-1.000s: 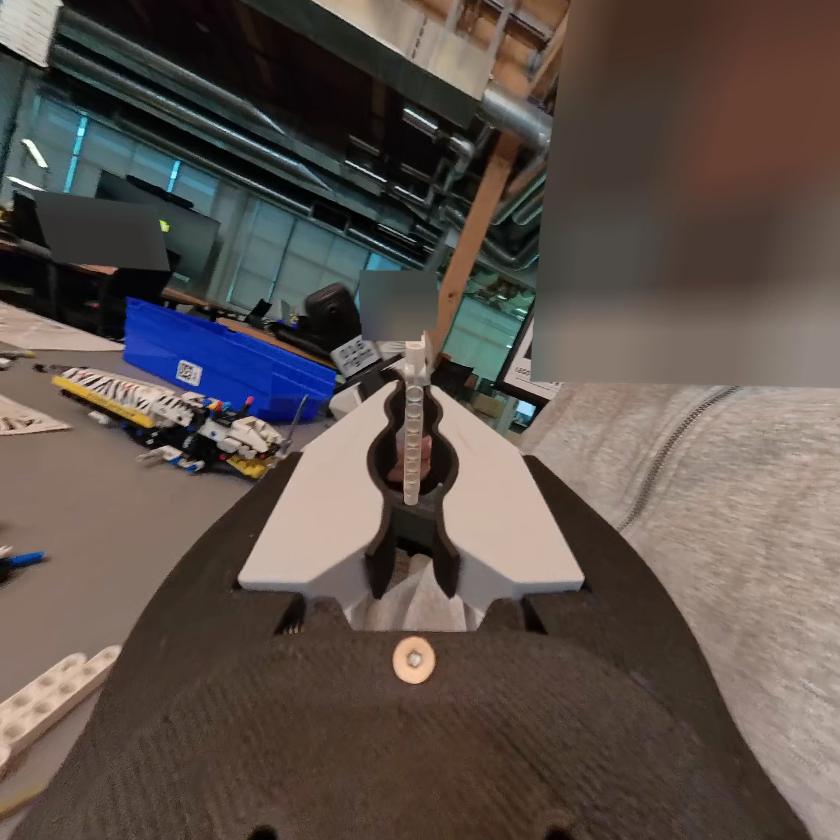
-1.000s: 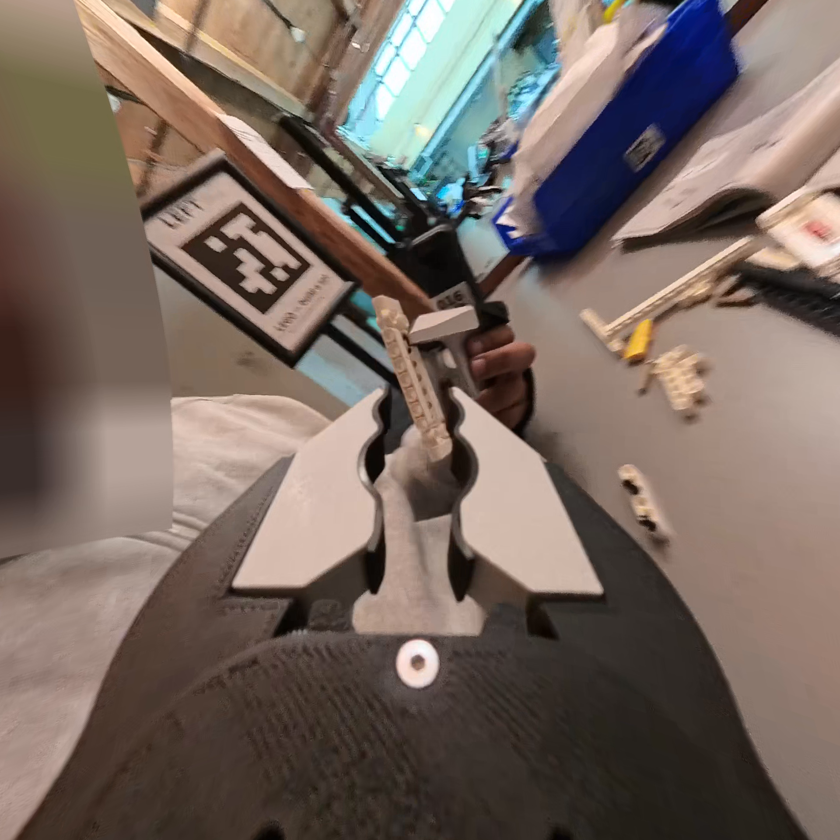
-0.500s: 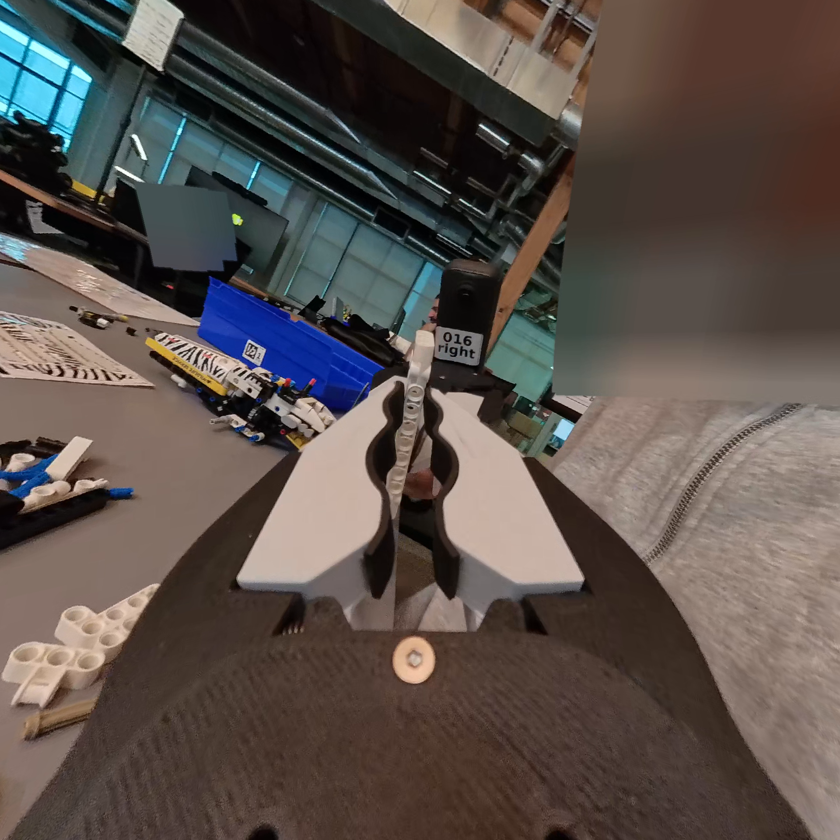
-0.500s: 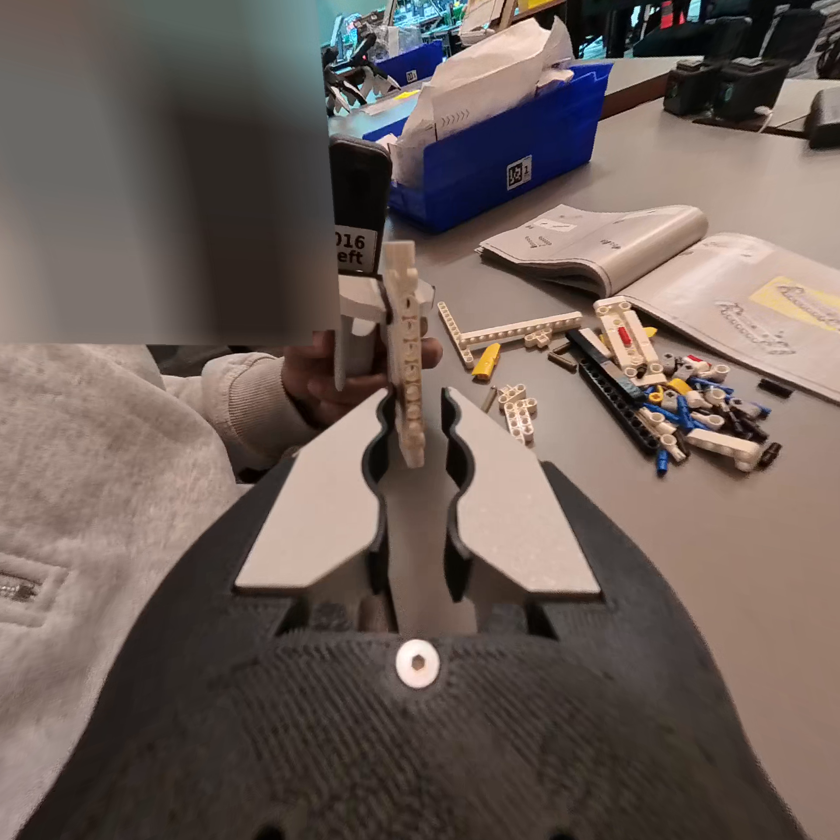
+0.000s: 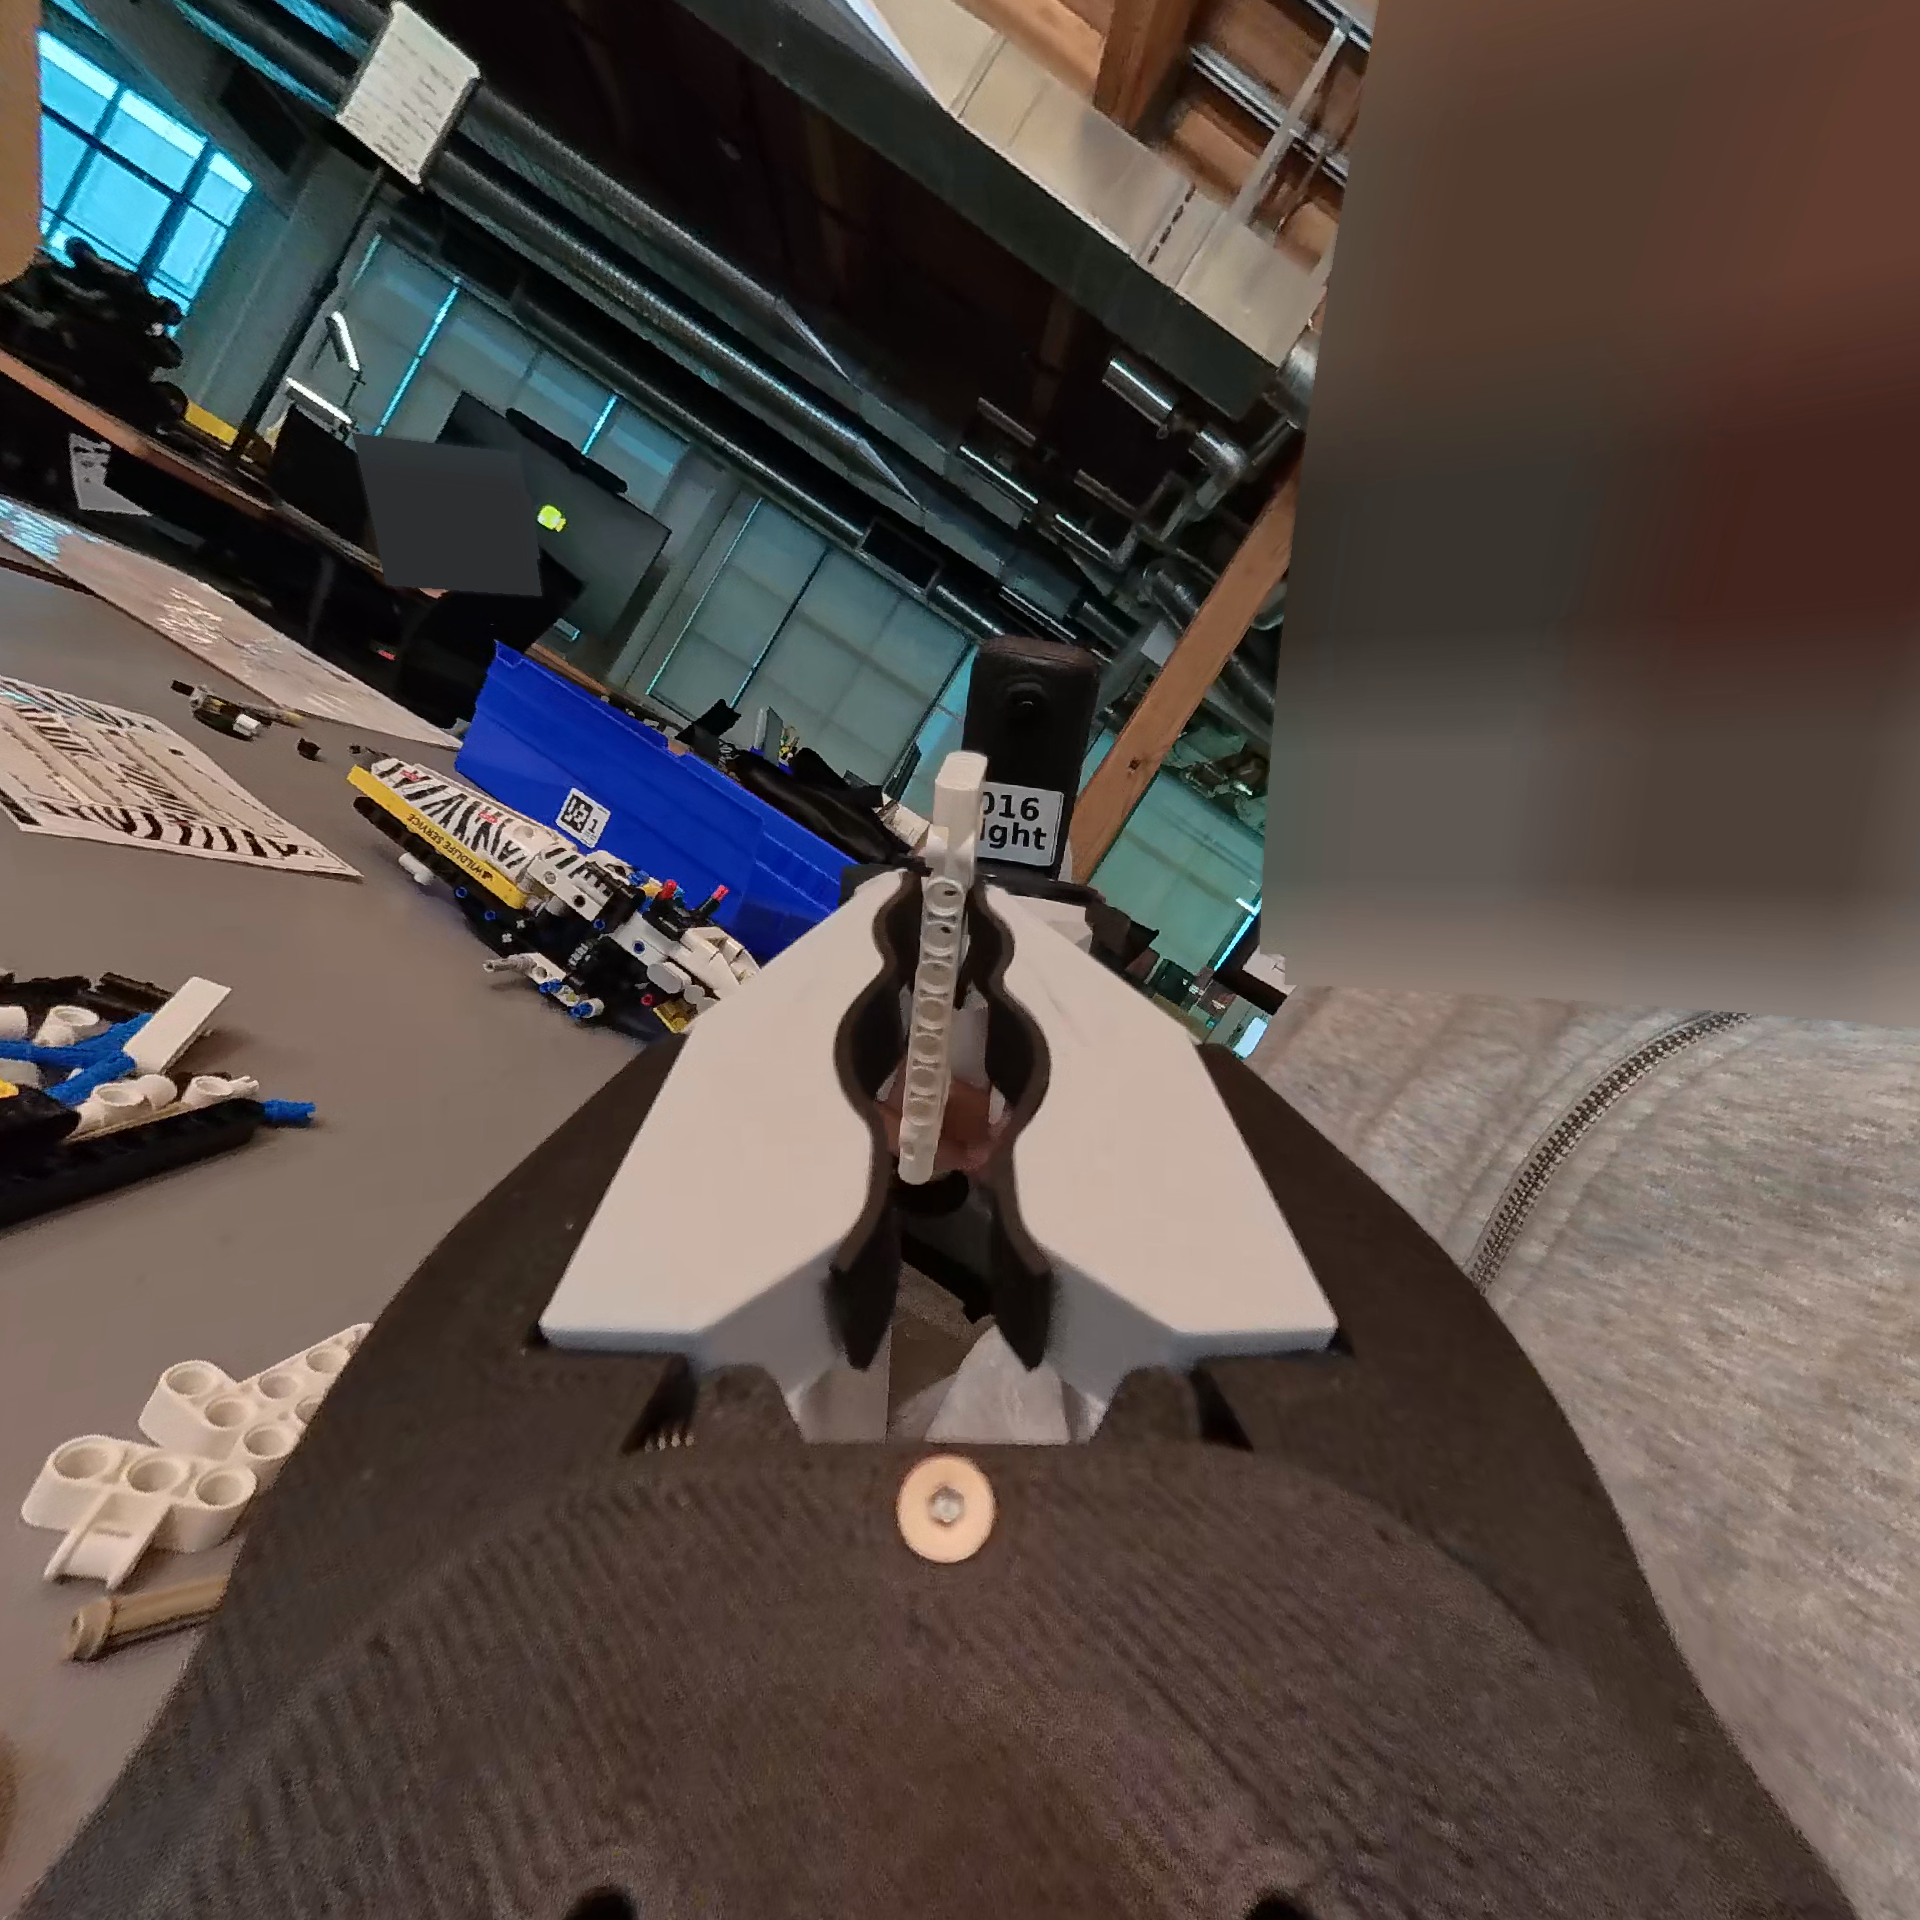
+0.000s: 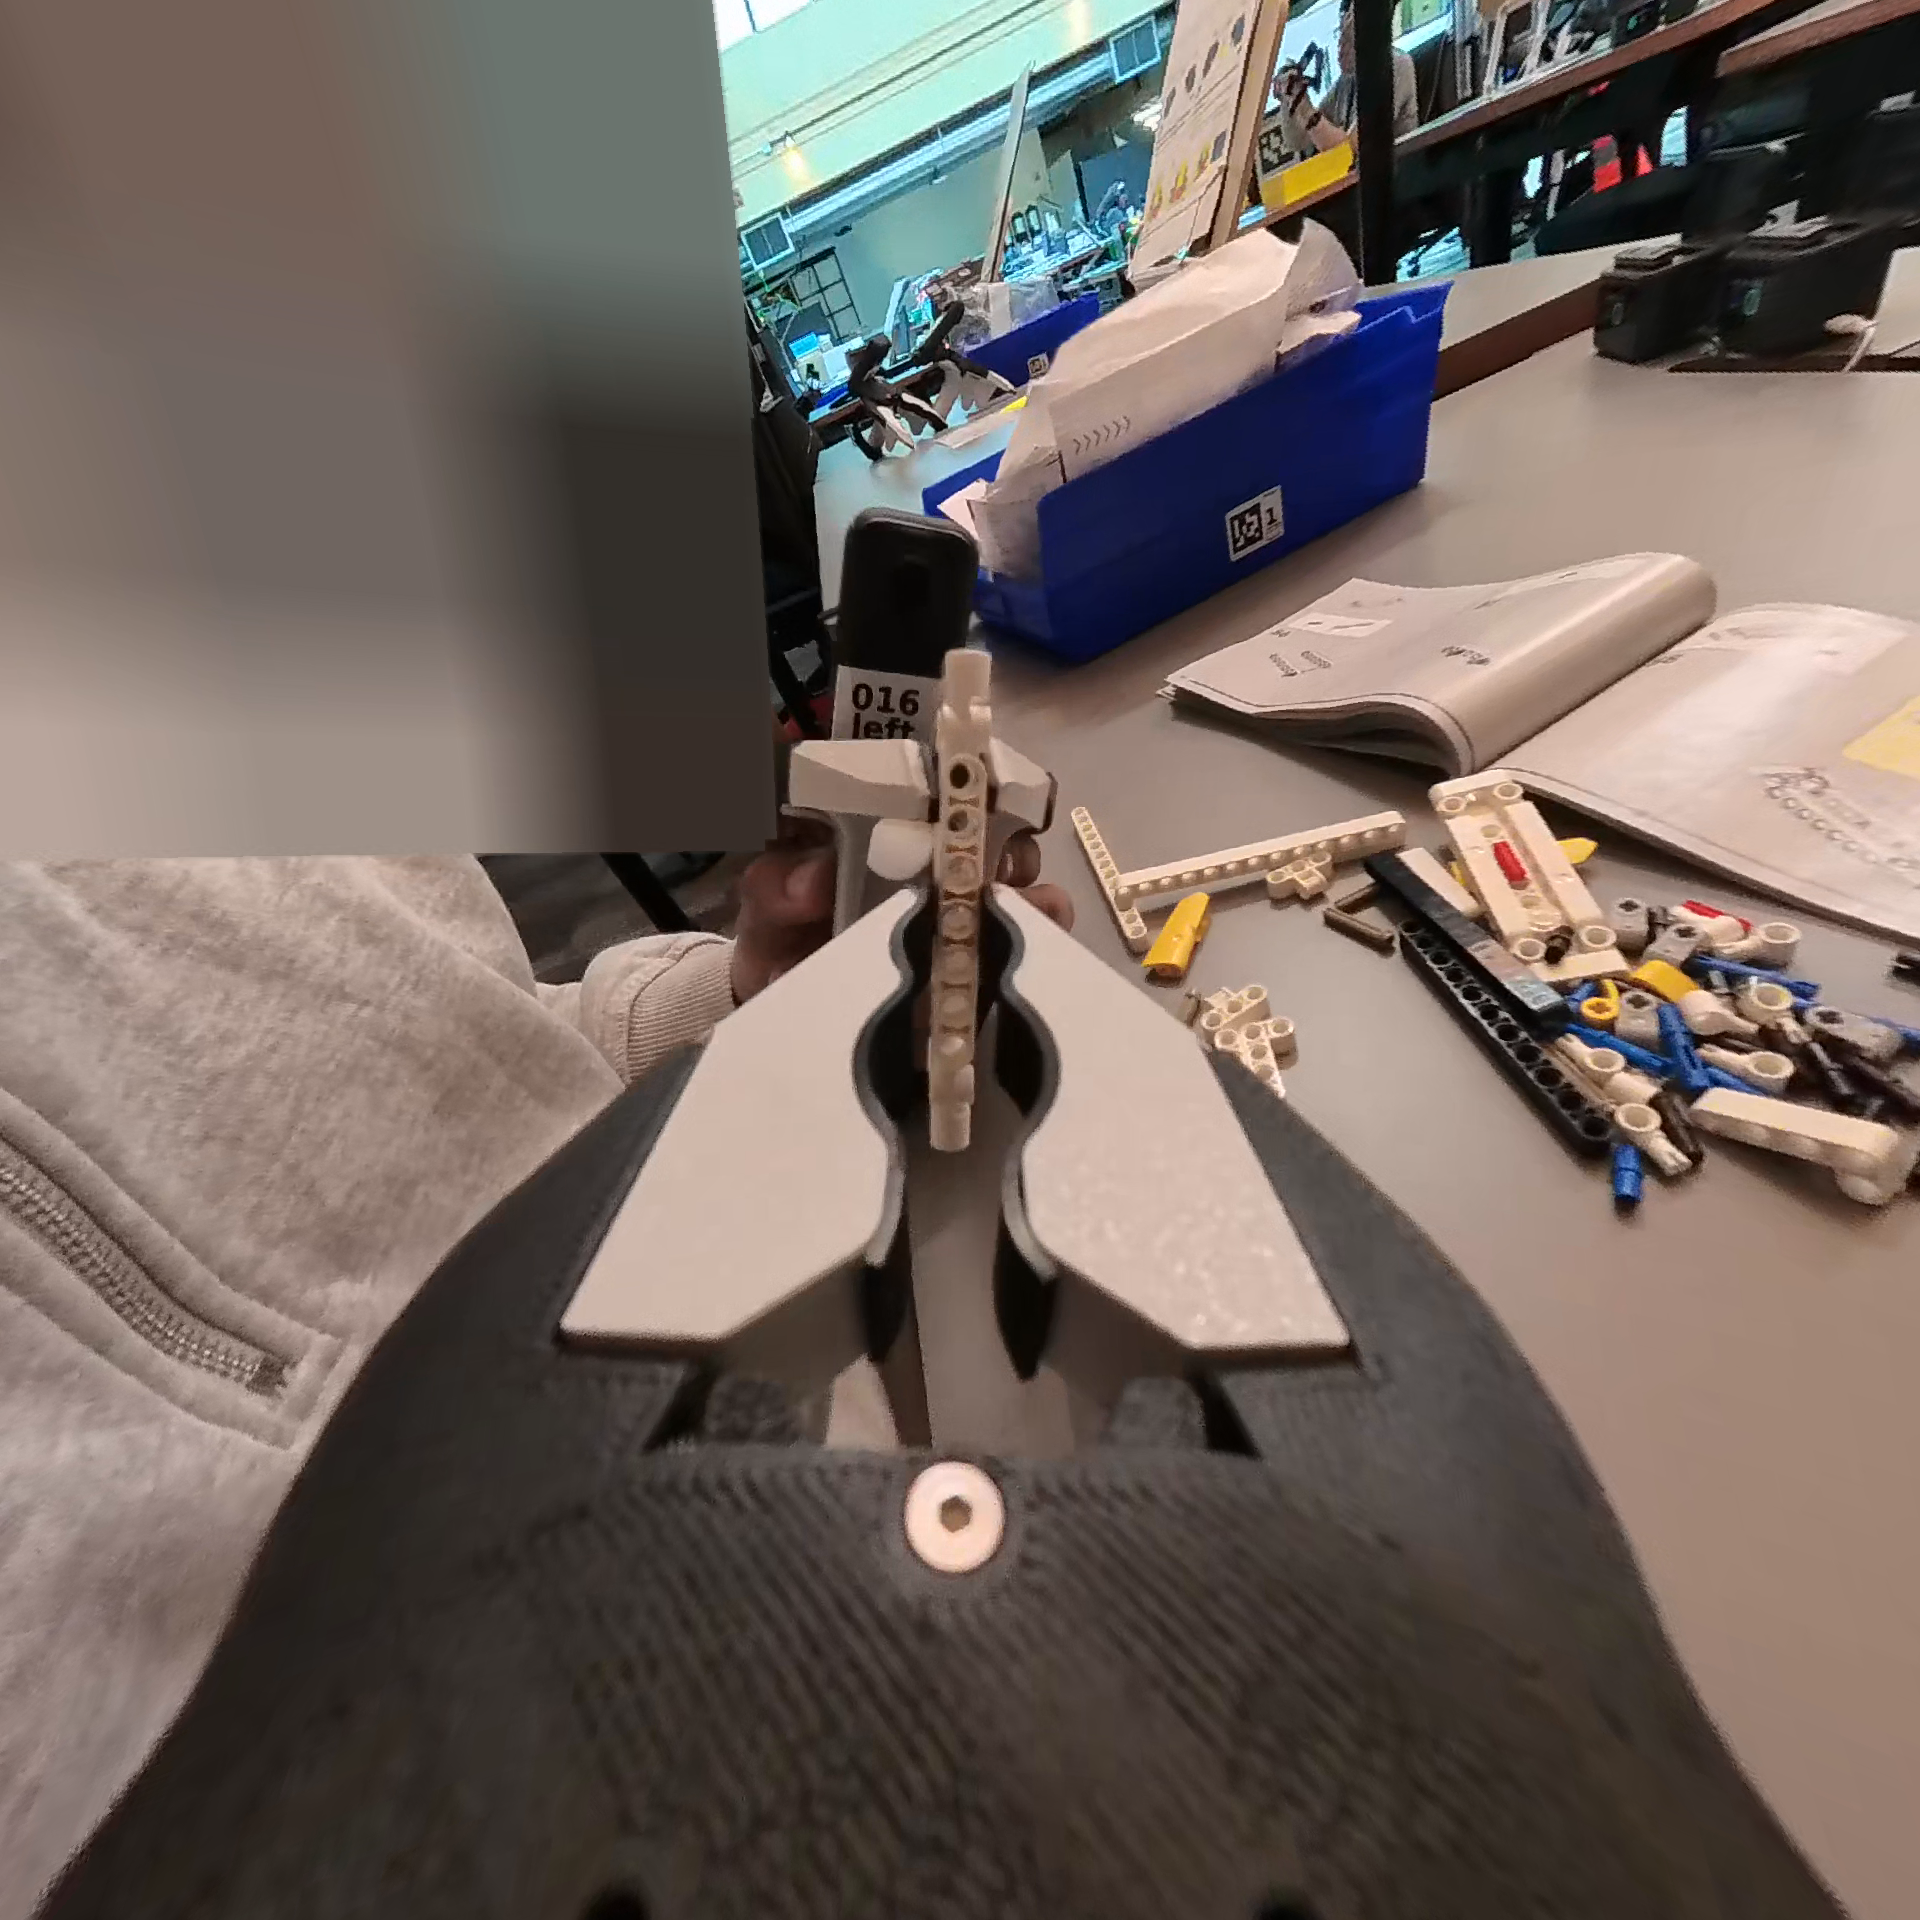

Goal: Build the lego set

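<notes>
Change: since half a second ago, both views have barely shifted, and I keep the white beam [image 5: 928, 1023] standing up between my two grippers.
Left gripper: my left gripper [image 5: 940, 883] points up and away from me, and its tips are closed on the white beam near the beam's top.
Right gripper: my right gripper [image 6: 954, 920] faces the left one, and its tips pinch the same beam [image 6: 954, 935] from the other side.
Beam: it stands nearly straight up in the middle of both views, up off the table [image 6: 1558, 1403].
Hand: a hand [image 6: 774, 914] with a grey sleeve [image 6: 644, 987] holds the left tool, just left of center in the right wrist view.
Loose parts: a pile of lego pieces [image 6: 1662, 1018] lies at the right of the right wrist view, well apart from the beam.
Booklet: an open booklet [image 6: 1558, 686] lies at the upper right, behind the pile.
Bin: a blue bin [image 6: 1226, 499] stuffed with paper bags sits above center.
Model: a striped lego model [image 5: 561, 894] lies at the middle left of the left wrist view, in front of the bin [image 5: 644, 800].
In the way: my grey jacket [image 5: 1662, 1299] fills the right side of the left wrist view.
</notes>
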